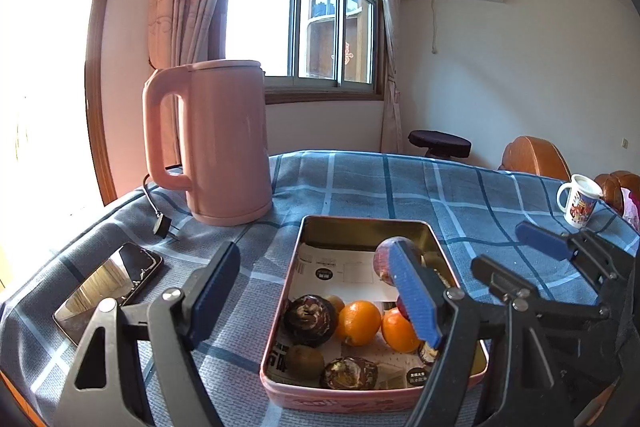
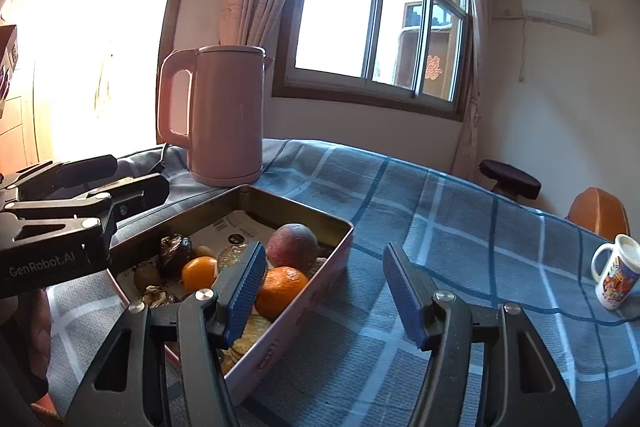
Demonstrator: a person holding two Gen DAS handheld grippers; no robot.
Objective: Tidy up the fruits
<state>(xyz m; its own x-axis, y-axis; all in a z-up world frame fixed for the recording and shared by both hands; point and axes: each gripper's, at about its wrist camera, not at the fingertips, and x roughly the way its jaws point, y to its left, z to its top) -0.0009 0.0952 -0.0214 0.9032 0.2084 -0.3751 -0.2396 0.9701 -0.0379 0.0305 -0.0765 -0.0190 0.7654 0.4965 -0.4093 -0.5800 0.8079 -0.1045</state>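
Left wrist view
My left gripper (image 1: 316,291): wide apart, holding nothing. It hangs over the near end of the tin (image 1: 434,239).
The fruit: it all lies in the tin. I see two oranges (image 1: 360,321), a big red fruit (image 1: 390,261) at the far end, brown kiwis (image 1: 305,359) and dark round fruits (image 1: 310,319).
What could go wrong: my blue finger (image 1: 412,291) sits in front of the red fruit and one orange. If I dip low, I think it could bump them or knock the tin wall.
Edges: the phone (image 1: 108,289) lies near my other finger. The pink kettle (image 1: 218,143) and its plug (image 1: 162,227) stand just past it.
Room: bare cloth (image 1: 360,183) lies beyond the tin.

Right wrist view
My right gripper (image 2: 320,291): apart, with nothing between the fingers. One finger is over the tin corner, the other over the cloth.
What could go wrong: the tin wall (image 2: 320,277) is right between my fingers, so shutting here might grab the tin, not fruit. My left gripper is close above the tin too, and we could clash.
Room: lots of open cloth on the right. The mug (image 2: 614,277) is well apart, near the table edge.
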